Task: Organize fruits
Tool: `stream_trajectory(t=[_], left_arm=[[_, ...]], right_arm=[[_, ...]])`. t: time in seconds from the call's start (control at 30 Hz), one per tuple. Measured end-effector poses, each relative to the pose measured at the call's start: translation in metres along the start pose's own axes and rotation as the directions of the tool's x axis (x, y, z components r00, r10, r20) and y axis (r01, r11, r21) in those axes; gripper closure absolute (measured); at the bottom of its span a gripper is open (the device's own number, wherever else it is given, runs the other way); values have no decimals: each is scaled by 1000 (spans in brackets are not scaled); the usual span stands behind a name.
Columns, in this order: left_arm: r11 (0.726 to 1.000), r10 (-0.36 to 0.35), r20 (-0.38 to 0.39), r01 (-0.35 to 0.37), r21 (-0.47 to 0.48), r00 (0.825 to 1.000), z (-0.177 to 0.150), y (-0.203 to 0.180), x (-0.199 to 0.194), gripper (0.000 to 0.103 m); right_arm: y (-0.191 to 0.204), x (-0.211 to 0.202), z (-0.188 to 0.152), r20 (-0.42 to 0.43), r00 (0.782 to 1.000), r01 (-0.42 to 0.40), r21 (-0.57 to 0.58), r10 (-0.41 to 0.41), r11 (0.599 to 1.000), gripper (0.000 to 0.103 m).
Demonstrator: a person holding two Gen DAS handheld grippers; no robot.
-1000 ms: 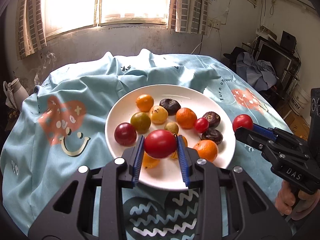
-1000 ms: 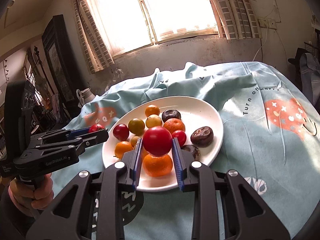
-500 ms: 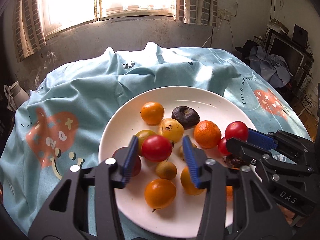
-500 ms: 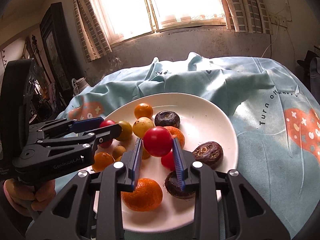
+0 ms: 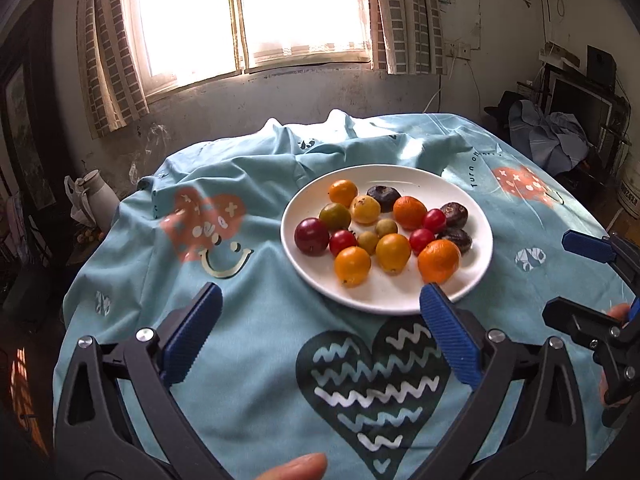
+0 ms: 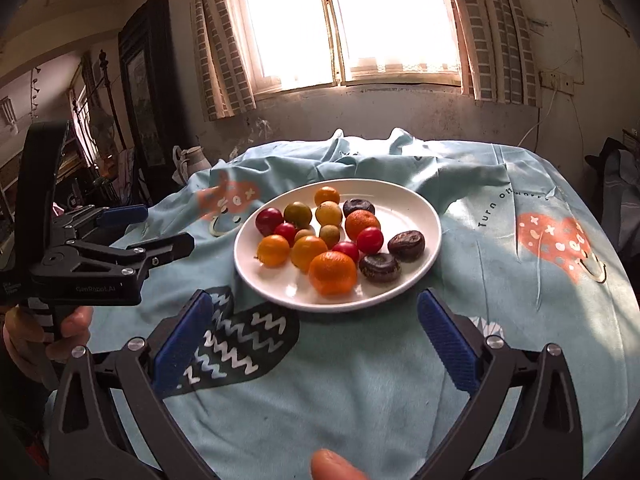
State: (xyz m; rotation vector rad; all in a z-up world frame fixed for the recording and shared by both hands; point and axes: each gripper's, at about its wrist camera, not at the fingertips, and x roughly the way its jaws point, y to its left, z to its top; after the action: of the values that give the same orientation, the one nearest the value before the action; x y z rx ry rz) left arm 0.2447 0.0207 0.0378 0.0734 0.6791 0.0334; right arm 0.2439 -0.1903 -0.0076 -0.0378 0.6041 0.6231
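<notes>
A white plate [image 5: 476, 216] [image 6: 416, 208] sits on the blue tablecloth and holds several fruits: red cherry tomatoes [image 5: 343, 242] [image 6: 369, 239], oranges [image 5: 439, 260] [image 6: 332, 272], yellow fruits and dark wrinkled ones [image 6: 406, 244]. My left gripper [image 5: 320, 312] is open and empty, pulled back in front of the plate. My right gripper [image 6: 314, 312] is open and empty too, also in front of the plate. Each gripper shows at the side of the other's view, the right one [image 5: 576, 280] and the left one [image 6: 156, 228].
The blue tablecloth [image 5: 256, 320] has heart prints and bunched folds behind the plate. A white jug [image 5: 96, 196] stands off the table at the far left. A wall with a window lies behind; furniture and clutter stand at the right.
Both grippers let go of their red tomatoes onto the plate, opened wide, and drew back from over the plate to in front of it.
</notes>
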Motion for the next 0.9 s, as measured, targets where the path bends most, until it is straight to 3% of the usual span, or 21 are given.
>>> stream_trajectory(t=[0.17,0.33,0.43,0.53,0.9], left_arm=[[1000,10,1,-10,-10,1000,-50,-3,-29,2],[1000,25,-17,-25,-6,1000,-77,-6,-30,2],[999,52,-28,-52,-7,998,-80,-6,-28,2],[997,77,11,-77,-6,997,-81,-5,-32,2],[998,55,3,-55,19,998,-83,-9,-32,2]], right_arm=[[13,-18,-40,-12,1000,10,-15,-11,1000,1],[16,-18,-54,-46,999,-9,-2,9,1000,1],[19,-17,-57,-46,999,0,-19,-1,1000,1],[21,-17,-57,-41,999,5,-31,-7,1000,1],[25,-18,-57,-39,999,18,-51,-20,999,1]])
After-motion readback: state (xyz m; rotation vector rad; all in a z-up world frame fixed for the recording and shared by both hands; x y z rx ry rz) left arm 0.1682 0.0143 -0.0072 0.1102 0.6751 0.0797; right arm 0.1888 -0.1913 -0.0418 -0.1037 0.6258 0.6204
